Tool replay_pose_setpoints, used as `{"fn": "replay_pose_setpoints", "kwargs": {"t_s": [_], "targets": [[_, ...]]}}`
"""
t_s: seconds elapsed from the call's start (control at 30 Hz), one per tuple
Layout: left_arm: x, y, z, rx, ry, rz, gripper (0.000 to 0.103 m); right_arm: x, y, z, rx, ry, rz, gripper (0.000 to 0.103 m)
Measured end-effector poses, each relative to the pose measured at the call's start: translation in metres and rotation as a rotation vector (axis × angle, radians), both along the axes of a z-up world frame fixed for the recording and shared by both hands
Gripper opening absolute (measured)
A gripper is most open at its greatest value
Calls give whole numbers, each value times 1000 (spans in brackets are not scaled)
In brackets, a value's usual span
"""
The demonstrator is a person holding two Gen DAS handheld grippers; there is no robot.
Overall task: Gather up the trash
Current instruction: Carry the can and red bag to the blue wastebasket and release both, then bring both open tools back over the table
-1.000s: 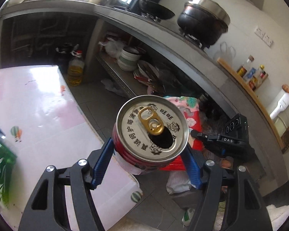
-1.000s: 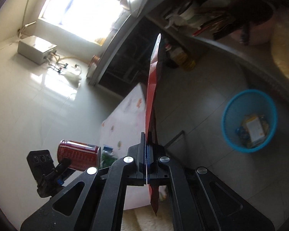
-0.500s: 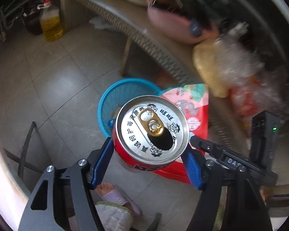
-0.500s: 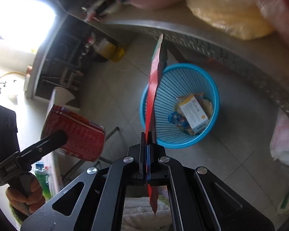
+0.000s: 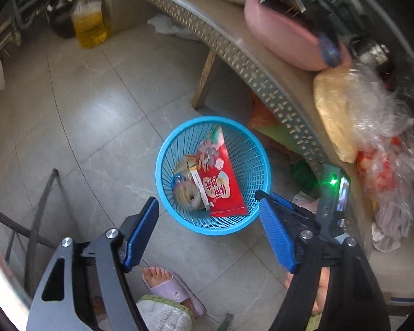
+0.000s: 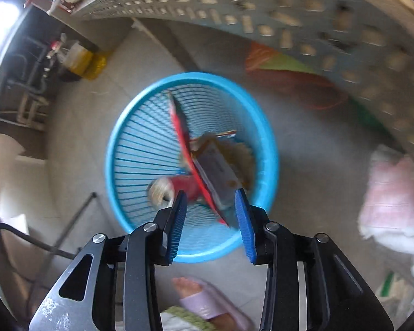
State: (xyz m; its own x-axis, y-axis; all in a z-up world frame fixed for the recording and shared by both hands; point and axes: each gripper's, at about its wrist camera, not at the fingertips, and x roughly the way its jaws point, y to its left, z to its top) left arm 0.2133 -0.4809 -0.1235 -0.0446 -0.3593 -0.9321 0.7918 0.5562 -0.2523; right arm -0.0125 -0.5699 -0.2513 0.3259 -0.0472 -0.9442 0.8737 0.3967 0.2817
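Note:
A blue plastic basket stands on the tiled floor under both grippers. My left gripper hangs over its near rim, jaws opening, with nothing between the blue pads. The red drink can lies blurred inside the basket among other trash. A red snack packet lies in it too. In the right wrist view my right gripper is above the basket, jaws opening. The packet is dropping edge-on below its pads, free of them, beside the can.
A perforated metal shelf curves past the basket's far side, carrying a pink basin and plastic bags. An oil bottle stands at the back left. A foot in a lilac slipper and a black metal frame are close by.
Both grippers swung down from beside the table to over the basket. The left let go of the can and the right let go of the packet; both are now in the basket.

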Motion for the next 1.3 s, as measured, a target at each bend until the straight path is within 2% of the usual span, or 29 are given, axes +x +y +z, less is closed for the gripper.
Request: {"fn": "replay_pose_setpoints", "kwargs": {"t_s": [0.17, 0.33, 0.53, 0.7, 0.87, 1.07, 1.3], "targets": [[-10, 24, 43, -87, -29, -5, 74, -28, 12, 23, -88, 14, 6, 36], [-25, 66, 86, -176, -75, -6, 76, -52, 30, 53, -149, -8, 27, 37], [-44, 134, 124, -284, -139, 56, 80, -56, 73, 91, -215, -77, 146, 56], [-56, 198, 150, -373, -223, 127, 82, -53, 113, 124, -235, -153, 251, 61], [-65, 259, 162, -425, -252, 211, 84, -41, 145, 162, -277, -244, 348, 65], [-79, 338, 166, -471, -327, 330, 87, -18, 185, 200, -296, -350, 489, 75], [-90, 432, 154, -491, -411, 470, 88, 14, 233, 219, -251, -433, 671, 77]]}}
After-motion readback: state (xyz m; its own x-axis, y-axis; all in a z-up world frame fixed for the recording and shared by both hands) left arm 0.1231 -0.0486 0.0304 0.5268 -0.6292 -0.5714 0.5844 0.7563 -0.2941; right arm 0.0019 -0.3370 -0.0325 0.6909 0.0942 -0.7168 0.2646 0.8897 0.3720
